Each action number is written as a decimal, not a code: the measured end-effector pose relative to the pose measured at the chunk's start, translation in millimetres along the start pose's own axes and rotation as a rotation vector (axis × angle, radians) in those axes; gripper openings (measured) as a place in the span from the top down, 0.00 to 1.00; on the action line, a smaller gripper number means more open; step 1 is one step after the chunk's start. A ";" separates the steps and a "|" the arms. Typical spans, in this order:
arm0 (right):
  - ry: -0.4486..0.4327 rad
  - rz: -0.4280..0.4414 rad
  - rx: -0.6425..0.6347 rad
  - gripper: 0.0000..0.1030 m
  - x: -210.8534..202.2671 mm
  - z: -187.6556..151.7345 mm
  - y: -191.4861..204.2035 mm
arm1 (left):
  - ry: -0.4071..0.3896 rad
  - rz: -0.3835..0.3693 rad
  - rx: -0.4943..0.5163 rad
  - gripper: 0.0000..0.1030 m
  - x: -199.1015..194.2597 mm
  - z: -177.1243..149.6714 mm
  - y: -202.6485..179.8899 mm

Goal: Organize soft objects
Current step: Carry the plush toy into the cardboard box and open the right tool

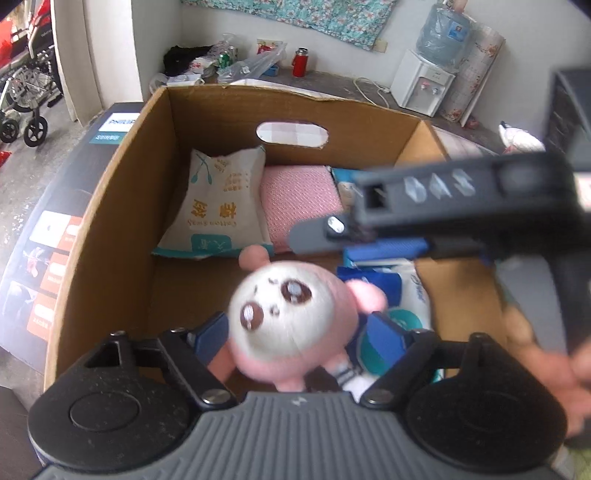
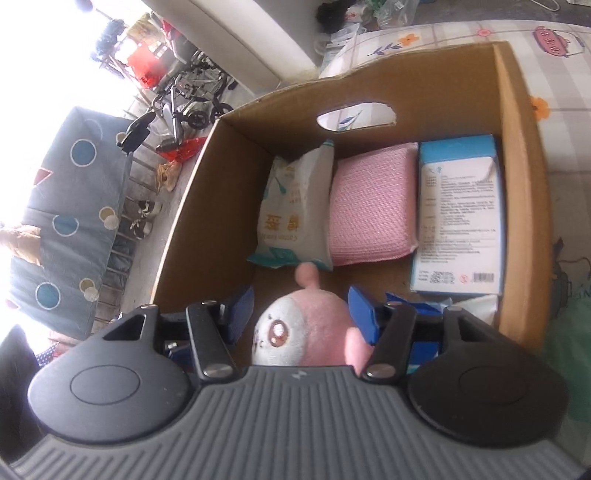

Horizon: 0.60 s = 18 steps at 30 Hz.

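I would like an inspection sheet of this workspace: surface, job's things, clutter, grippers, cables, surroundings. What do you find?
surface: cardboard box, open at the top, brown floor partly bare.
job's things: plush toy over the box's near part; white cotton pack, pink pad and blue-white carton lie side by side along the far wall.
clutter: plastic bags and a red flask behind the box.
grippers: left gripper, jaws wide, apparently clear of the toy; right gripper, jaws seem closed on the toy.
cables: white cable near the water dispenser.
surroundings: wheelchair at the far left; floral cloth on the wall.
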State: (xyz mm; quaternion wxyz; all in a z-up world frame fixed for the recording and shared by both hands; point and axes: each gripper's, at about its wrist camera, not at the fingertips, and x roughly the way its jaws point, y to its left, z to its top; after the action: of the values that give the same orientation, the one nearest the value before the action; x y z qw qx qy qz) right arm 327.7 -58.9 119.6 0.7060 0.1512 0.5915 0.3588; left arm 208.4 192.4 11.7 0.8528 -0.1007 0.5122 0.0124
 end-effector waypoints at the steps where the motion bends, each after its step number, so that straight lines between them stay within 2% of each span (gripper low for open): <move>1: 0.006 0.000 -0.016 0.44 7.0 5.6 5.7 | 0.017 -0.005 0.003 0.18 2.4 -1.7 -0.3; 6: 0.078 -0.050 -0.118 0.42 37.4 15.9 25.9 | 0.096 0.032 0.036 0.24 25.2 -9.4 -4.3; 10: 0.149 -0.131 -0.220 0.43 61.3 11.8 34.4 | 0.101 0.042 0.020 0.25 28.5 -11.3 3.9; 12: 0.149 -0.122 -0.232 0.45 58.2 12.2 33.9 | 0.111 0.029 0.018 0.25 26.9 -13.3 7.1; 14: 0.121 -0.160 -0.268 0.50 51.6 12.9 36.0 | 0.115 0.031 0.034 0.25 25.1 -16.4 7.2; 18: 0.088 -0.216 -0.316 0.53 35.1 12.7 37.8 | 0.109 0.045 0.051 0.25 20.6 -20.3 7.1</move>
State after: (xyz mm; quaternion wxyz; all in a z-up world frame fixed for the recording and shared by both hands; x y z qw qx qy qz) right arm 328.8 -5.9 121.4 0.7289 -0.0418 0.5708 0.3757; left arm 199.6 194.0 -16.6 0.8255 -0.0680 0.5601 0.0131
